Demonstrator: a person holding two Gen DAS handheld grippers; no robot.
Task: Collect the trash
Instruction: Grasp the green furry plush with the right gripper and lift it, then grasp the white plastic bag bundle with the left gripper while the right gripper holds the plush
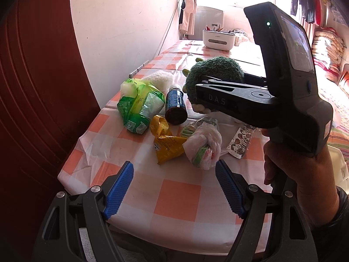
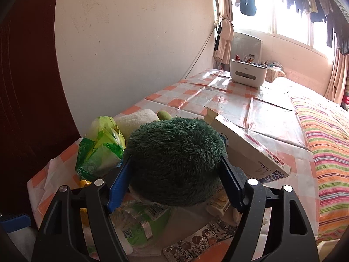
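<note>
I see a table (image 2: 240, 109) under an orange-and-white checked plastic cloth, pushed against a pale wall, with a dark red door at its near end. A bed with a striped blanket (image 2: 322, 135) runs along its other side, and clothes hang in the bright window beyond. A white organiser box (image 2: 248, 73) sits at the table's far end.

From my left wrist I get the litter spread out: a green packet (image 1: 139, 107), a dark bottle (image 1: 176, 106) lying on its side, a yellow wrapper (image 1: 166, 144), a knotted clear bag (image 1: 204, 146) and a printed foil sachet (image 1: 240, 142). My left gripper (image 1: 174, 188) hangs above the near edge, jaws wide apart, nothing between them (the pads are clear of the cloth).

Only that view shows the hand (image 1: 301, 174) on the other tool. My right gripper (image 2: 176, 180) has its blue pads pressed into both sides of a dark green plush toy (image 2: 174, 157), raised over the trash. Only the right wrist shows the cardboard box (image 2: 250, 152) just behind the toy.
</note>
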